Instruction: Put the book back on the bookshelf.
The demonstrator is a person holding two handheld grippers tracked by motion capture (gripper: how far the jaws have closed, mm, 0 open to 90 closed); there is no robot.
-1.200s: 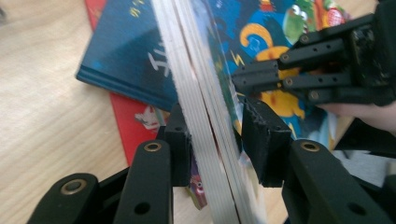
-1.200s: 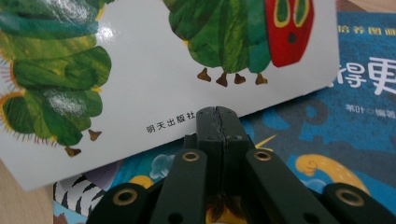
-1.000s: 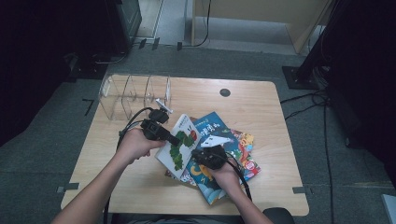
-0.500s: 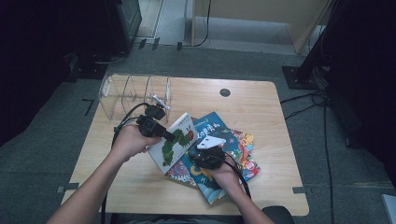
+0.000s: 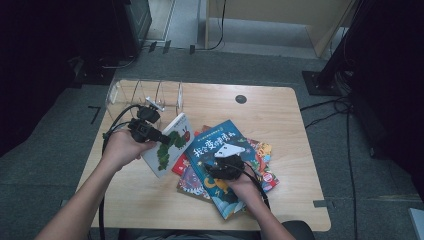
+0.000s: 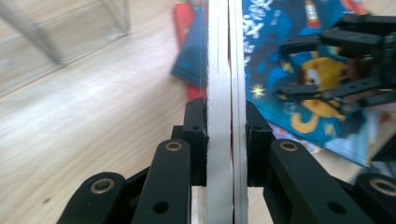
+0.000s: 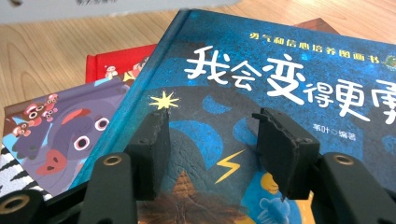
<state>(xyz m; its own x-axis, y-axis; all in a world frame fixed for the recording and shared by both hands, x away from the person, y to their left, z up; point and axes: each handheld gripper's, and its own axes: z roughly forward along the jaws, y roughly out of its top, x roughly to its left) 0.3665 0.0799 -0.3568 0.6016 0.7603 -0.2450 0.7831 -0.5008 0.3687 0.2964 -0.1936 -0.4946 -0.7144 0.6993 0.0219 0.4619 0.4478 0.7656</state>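
White caterpillar book (image 5: 169, 145) pinched edge-on in left gripper (image 5: 159, 136) fingers, tilted; may pivot, slip before clear rack (image 5: 145, 95). Right gripper (image 7: 212, 149) fingers just opened, empty above blue book (image 5: 220, 160); could snag cover.

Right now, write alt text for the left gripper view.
The left gripper is clamped on the edge of a white book, seen edge-on between its black jaws. Behind lie a wooden table, a blue picture book and, at right, the right gripper.
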